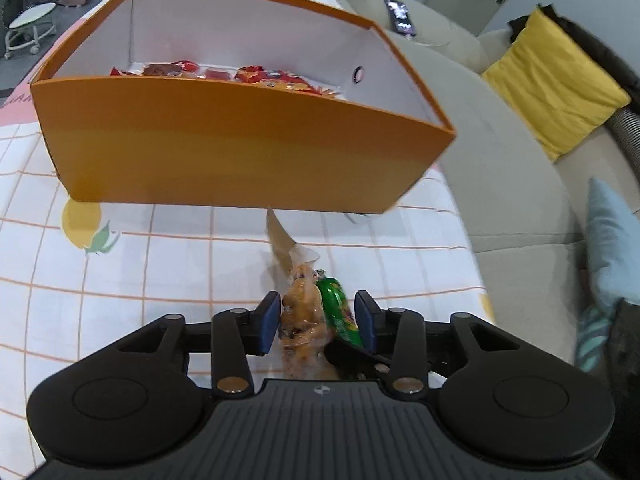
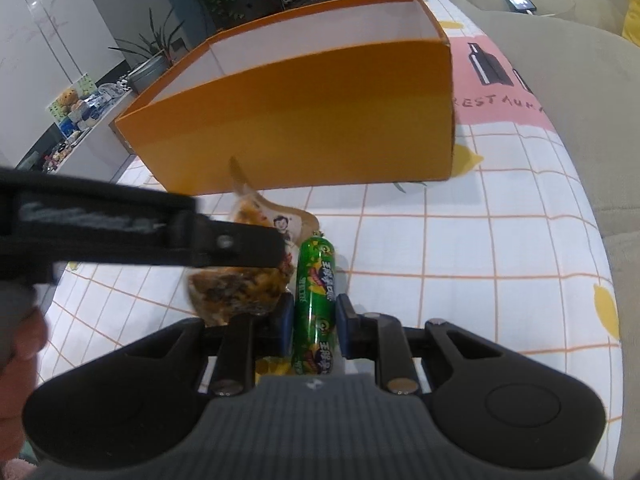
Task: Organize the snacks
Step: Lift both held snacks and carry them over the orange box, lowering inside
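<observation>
Left gripper (image 1: 318, 322): pinching the soft, crinkly snack bag (image 1: 302, 320) before the orange box (image 1: 240, 136).
Right gripper (image 2: 314, 326): closing around the slick, firm green sausage (image 2: 314, 300) at mid-length.

a beige sofa (image 1: 500, 168) with a yellow cushion (image 1: 556, 80) curves beside the grid-patterned tablecloth (image 1: 160, 264).
</observation>
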Demonstrator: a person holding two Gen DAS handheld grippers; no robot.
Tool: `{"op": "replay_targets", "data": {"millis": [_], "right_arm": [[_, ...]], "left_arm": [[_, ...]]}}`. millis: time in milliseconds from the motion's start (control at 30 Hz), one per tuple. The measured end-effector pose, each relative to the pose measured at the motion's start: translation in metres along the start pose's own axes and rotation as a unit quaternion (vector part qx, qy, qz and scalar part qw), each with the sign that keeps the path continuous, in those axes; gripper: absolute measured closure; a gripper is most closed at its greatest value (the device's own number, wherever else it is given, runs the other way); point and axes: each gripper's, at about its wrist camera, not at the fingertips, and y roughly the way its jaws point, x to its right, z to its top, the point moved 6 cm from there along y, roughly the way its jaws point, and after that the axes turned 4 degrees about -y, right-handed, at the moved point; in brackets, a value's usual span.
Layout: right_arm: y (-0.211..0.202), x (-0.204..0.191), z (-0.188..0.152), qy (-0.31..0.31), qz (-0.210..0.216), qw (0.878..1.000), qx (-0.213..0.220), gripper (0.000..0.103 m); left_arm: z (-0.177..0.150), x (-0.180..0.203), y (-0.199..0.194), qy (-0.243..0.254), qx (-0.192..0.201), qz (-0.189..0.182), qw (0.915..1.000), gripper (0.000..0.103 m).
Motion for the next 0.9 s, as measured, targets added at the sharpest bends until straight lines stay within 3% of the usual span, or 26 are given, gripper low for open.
{"op": "replay_targets", "data": {"millis": [100,267,367,567,900], "right_arm": [[0.001,0.000,0.001,-0.007,-0.008,1.000,0.002,0.084],[0.006,0.005,0.002,0.002,-0.008,1.000,0.000,0.084],[0.006,0.005,0.001,0.007,-0.005,1.000,0.001,0.084],[0.003,0.000,0.002,0.006,-0.008,1.000,0.002,0.085],[-0.035,-0.006,0.015,0.003,-0.032,0.999,0.021,0.085]], "left_arm": [[0.002,-0.001,0.006,0.015,-0.008,0.017,0.9997,0.064],[-0.004,-0.007,0.019,0.027,-0.026,0.039,0.9985,0.064],[-0.005,-0.011,0.021,0.020,-0.025,0.033,0.9989,0.066],[-0.007,-0.009,0.011,0.027,0.002,0.047,0.9985,0.068],[0.005,-0.014,-0.048,0.004,0.049,0.026,0.9984,0.068]]}}
